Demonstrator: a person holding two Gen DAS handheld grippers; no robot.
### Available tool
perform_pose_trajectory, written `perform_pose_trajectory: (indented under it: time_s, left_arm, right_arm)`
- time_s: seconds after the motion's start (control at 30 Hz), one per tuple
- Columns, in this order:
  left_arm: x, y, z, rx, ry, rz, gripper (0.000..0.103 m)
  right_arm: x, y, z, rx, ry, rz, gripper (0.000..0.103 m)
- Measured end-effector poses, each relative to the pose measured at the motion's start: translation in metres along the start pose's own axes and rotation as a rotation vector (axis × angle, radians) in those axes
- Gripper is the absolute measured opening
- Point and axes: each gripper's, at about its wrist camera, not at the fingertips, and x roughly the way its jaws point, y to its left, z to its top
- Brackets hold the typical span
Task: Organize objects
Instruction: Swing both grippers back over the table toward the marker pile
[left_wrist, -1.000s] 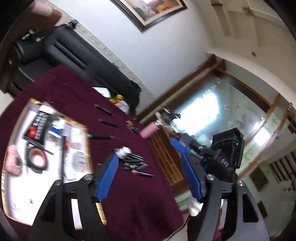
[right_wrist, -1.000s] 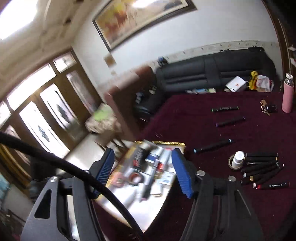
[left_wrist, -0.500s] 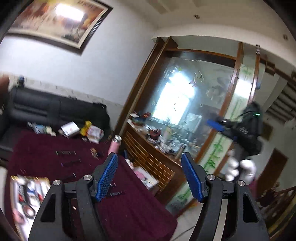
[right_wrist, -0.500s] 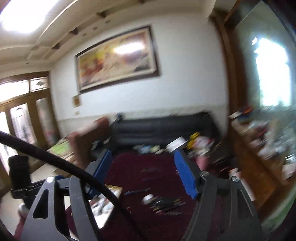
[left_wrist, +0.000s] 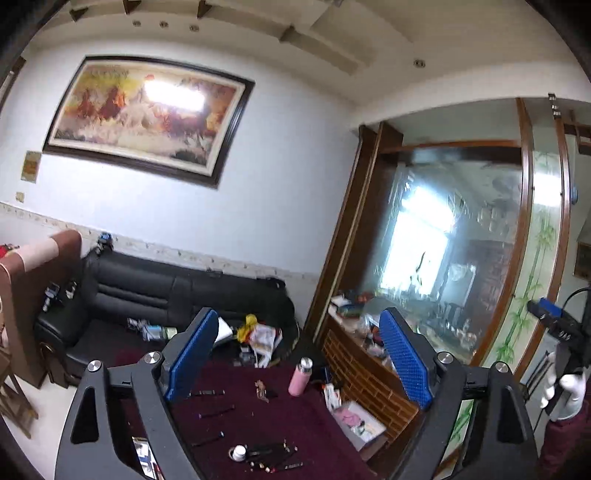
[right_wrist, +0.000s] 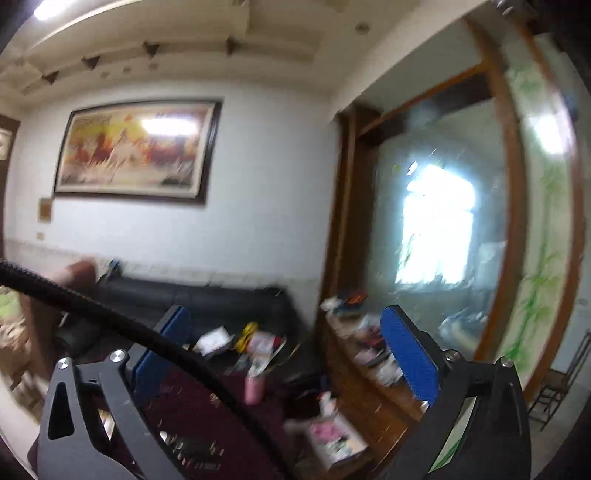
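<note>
Both tools have lifted away from the surface (left_wrist: 295, 424) and now face the far wall. The left tool (left_wrist: 295, 358) and right tool (right_wrist: 291, 354) have just been opening; both gape with nothing between them. The pens (left_wrist: 273, 458) lie grouped by a white cap (left_wrist: 238, 452), near the surface's front edge.

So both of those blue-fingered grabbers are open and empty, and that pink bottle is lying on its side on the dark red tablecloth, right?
Not quite. The pink bottle stands upright on the dark red tablecloth, as the left wrist view shows. The rest holds: the left gripper and the right gripper are both open with nothing between their fingers, their jaws having just opened wider.
</note>
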Motion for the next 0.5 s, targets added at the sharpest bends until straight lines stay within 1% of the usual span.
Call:
perform_pose_trajectory:
  time_s: [0.07,0.1,0.13,0.2,0.27,0.3,0.37,0.4,0.47,0.5]
  left_arm:
    - [0.021,0.008,-0.026,0.015,0.050,-0.030,0.086]
    - [0.036,0.011,-0.040,0.014,0.081,-0.032,0.086]
    - [0.053,0.017,-0.060,0.001,0.130,-0.040,0.086]
    - [0.088,0.031,-0.104,-0.047,0.233,-0.069,0.085]
    - [0.124,0.047,-0.161,-0.056,0.318,-0.082,0.085]
    - [0.136,0.053,-0.186,-0.051,0.343,-0.081,0.085]
    - [0.165,0.069,-0.248,-0.070,0.405,-0.079,0.085]
    - [0.178,0.077,-0.276,-0.080,0.432,-0.075,0.085]
    - [0.200,0.090,-0.335,-0.088,0.481,-0.021,0.085]
    - [0.209,0.096,-0.358,-0.089,0.501,0.014,0.085]
  right_arm:
    - [0.035,0.011,-0.034,-0.028,0.069,0.032,0.103]
    - [0.061,0.024,-0.058,-0.050,0.134,0.066,0.103]
    - [0.083,0.031,-0.078,-0.070,0.201,0.094,0.103]
    - [0.132,0.053,-0.128,-0.089,0.315,0.159,0.103]
    - [0.188,0.080,-0.188,-0.079,0.449,0.268,0.103]
    - [0.212,0.089,-0.215,-0.053,0.510,0.329,0.103]
    - [0.267,0.113,-0.281,0.040,0.652,0.466,0.103]
    - [0.289,0.118,-0.309,0.083,0.707,0.518,0.101]
    - [0.342,0.137,-0.364,0.179,0.811,0.584,0.097]
    - [0.364,0.146,-0.385,0.204,0.853,0.595,0.096]
